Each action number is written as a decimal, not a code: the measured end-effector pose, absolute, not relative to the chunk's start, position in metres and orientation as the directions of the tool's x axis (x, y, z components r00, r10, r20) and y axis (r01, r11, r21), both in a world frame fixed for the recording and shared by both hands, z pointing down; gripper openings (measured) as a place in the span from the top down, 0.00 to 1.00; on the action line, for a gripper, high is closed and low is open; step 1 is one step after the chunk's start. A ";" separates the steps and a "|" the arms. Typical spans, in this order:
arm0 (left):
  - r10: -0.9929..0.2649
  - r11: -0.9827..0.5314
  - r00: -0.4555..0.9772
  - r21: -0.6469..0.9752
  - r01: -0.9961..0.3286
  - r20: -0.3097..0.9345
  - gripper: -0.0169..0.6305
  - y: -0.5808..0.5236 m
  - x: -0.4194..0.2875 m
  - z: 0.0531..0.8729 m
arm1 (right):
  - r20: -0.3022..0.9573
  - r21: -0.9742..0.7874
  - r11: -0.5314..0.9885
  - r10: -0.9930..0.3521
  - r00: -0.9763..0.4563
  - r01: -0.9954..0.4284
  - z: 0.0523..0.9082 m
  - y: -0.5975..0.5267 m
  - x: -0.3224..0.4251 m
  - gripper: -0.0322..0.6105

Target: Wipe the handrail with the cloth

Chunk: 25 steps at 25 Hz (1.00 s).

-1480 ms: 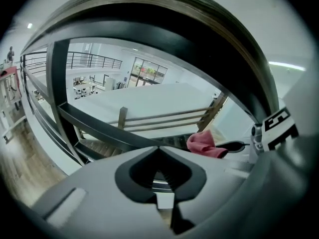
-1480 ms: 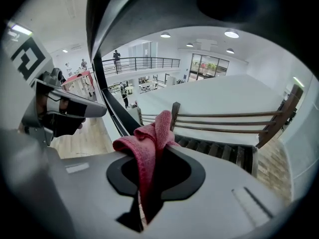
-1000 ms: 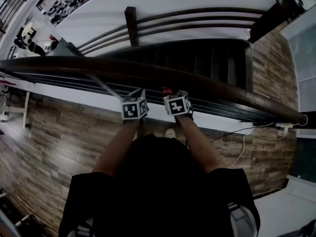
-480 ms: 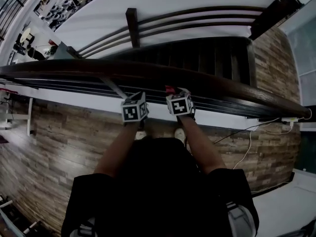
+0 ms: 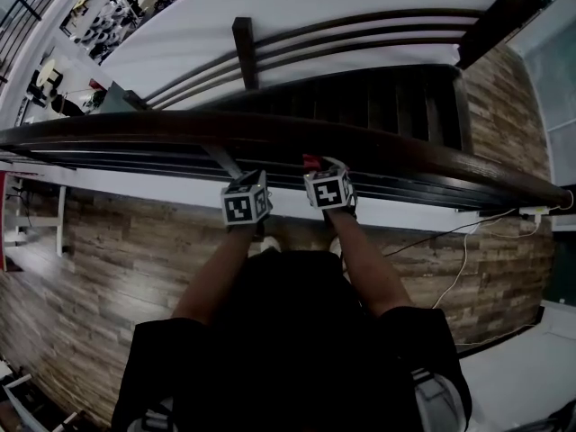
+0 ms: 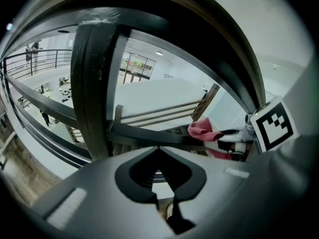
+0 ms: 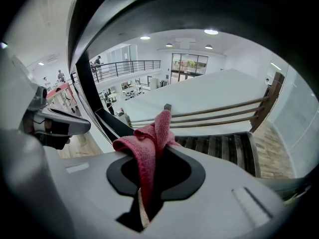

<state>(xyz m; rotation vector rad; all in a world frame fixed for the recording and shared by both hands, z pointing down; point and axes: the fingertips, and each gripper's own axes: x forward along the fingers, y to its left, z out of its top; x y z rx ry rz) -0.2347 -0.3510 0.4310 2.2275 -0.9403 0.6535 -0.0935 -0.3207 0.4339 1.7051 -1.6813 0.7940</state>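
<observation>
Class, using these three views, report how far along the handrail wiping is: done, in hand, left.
Done: the right gripper is shut on the pink cloth. In hand: both grippers hang just below the handrail, the left gripper shut and empty; the cloth is not touching the rail. Left: the wiping itself; no wiped stretch can be told.

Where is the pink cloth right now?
The pink cloth is pinched between the fingers of the right gripper. In the head view it sits at the near edge of the dark wooden handrail, just right of the left gripper.
</observation>
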 end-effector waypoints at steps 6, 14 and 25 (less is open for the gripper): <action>-0.458 -0.532 0.612 0.353 -0.770 0.644 0.97 -0.360 -0.252 0.433 | 0.765 0.008 0.018 -0.644 -0.005 -1.000 0.432 -0.333 -0.117 0.87; -0.469 -0.509 0.602 0.360 -0.782 0.646 0.97 -0.372 -0.272 0.435 | 0.755 0.013 0.065 -0.655 -0.032 -0.998 0.433 -0.350 -0.143 0.87; -0.491 -0.458 0.574 0.366 -0.810 0.655 0.97 -0.377 -0.297 0.439 | 0.754 0.030 0.144 -0.652 -0.072 -0.989 0.433 -0.364 -0.174 0.87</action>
